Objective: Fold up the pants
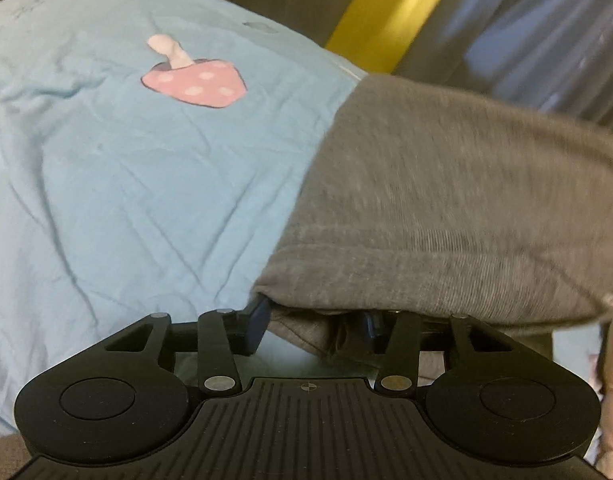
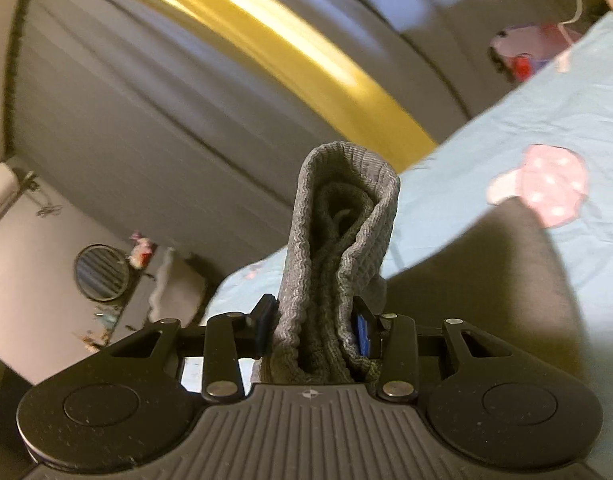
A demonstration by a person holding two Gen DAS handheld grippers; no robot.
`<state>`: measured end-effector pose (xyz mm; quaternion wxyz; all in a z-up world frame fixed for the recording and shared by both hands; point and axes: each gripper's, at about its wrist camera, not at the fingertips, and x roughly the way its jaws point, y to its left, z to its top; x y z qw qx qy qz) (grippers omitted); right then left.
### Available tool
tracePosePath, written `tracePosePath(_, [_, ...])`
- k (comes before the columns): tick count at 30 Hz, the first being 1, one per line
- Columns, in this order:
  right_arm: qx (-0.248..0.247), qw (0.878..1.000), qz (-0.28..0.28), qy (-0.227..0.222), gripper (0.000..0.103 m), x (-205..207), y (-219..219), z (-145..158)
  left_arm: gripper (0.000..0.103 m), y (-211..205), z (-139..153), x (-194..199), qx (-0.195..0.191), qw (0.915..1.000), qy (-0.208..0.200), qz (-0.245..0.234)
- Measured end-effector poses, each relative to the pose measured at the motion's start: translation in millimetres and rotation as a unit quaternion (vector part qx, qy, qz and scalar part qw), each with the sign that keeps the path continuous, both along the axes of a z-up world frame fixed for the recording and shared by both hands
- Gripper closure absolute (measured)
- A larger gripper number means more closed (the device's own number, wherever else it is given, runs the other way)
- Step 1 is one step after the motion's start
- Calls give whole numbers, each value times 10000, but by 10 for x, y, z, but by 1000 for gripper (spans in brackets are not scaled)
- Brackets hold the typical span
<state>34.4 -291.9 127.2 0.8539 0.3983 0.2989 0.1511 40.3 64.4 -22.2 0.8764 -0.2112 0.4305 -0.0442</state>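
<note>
Mid-fold, by the look of it — both tongs grip the grey pants. The left tongs [image 1: 314,320] pinch an edge of the pants [image 1: 446,208] over the bed [image 1: 106,160]; the right tongs [image 2: 316,328] clamp a bunched ribbed end, lifted. Laying flat and the final folds seem left.

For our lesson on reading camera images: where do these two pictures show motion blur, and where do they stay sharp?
Left wrist view: the grey pants and the yellow strip behind are smeared, while the left gripper and the pink mushroom print stay fairly crisp. Right wrist view: the wall and yellow band streak, the blue sheet is soft, yet the ribbed pants cuff in the right gripper is sharp.
</note>
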Motion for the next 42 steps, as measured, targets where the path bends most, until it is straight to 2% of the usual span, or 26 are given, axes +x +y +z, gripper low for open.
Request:
tracePosePath(5, [-233, 9994, -37, 236, 64, -60, -173, -251, 62, 39, 6, -6, -36, 9999, -57, 98])
tracePosePath(12, [-311, 9985, 53, 442, 63, -38, -241, -559, 63, 105, -19, 44, -197, 9996, -13, 209])
tracePosePath(14, [-523, 9966, 146, 625, 53, -1, -264, -643, 60, 156, 2, 10, -246, 9993, 17, 289])
tracePosePath(15, [-837, 9934, 33, 784, 41, 2, -276, -678, 56, 192, 35, -56, -216, 9989, 22, 427])
tracePosePath(16, [-1262, 9877, -210, 897, 31, -20, -302, -700, 46, 239, 62, -106, -143, 9981, -5, 594])
tracePosePath(17, [-1511, 9833, -366, 943, 26, -43, -344, -723, 42, 287, 80, -146, -116, 9975, -2, 694])
tracePosePath(18, [-1534, 9821, -455, 993, 17, -72, -417, -763, 43, 324, 94, -175, -62, 9968, -15, 796])
tracePosePath(19, [-1405, 9836, -451, 1038, 11, -94, -485, -814, 43, 349, 126, -195, 152, 9953, -72, 953])
tracePosePath(21, [-1071, 9869, -262, 1178, 6, -95, -573, -940, 39, 387, 218, -207, 623, 9896, -265, 1273])
tracePosePath(22, [-979, 9871, -156, 1257, 6, -85, -576, -998, 27, 412, 264, -192, 667, 9884, -404, 1301])
tracePosePath(23, [-921, 9869, -39, 1321, 6, -51, -569, -1052, 21, 426, 295, -154, 591, 9901, -512, 1166])
tracePosePath(24, [-891, 9867, 120, 1355, 5, -19, -535, -1111, 21, 422, 329, -93, 457, 9933, -601, 872])
tracePosePath(27, [-879, 9870, 358, 1300, 4, 71, -484, -1233, 12, 311, 349, 187, 101, 9982, -553, -184])
tracePosePath(29, [-743, 9891, 445, 1191, 4, 125, -506, -1295, 10, 198, 292, 409, 24, 9969, -355, -708])
tracePosePath(32, [-578, 9905, 596, 1096, 4, 198, -481, -1384, 11, -8, 153, 744, 243, 9910, -111, -1311])
tracePosePath(34, [-594, 9903, 734, 1024, 4, 257, -440, -1415, 11, -135, 60, 941, 476, 9872, 66, -1521])
tracePosePath(37, [-735, 9889, 850, 972, 4, 336, -386, -1418, 11, -279, -43, 1137, 484, 9823, 107, -1807])
tracePosePath(42, [-1245, 9835, 905, 952, 5, 454, -205, -1395, 9, -406, -89, 1274, 621, 9828, 46, -1738])
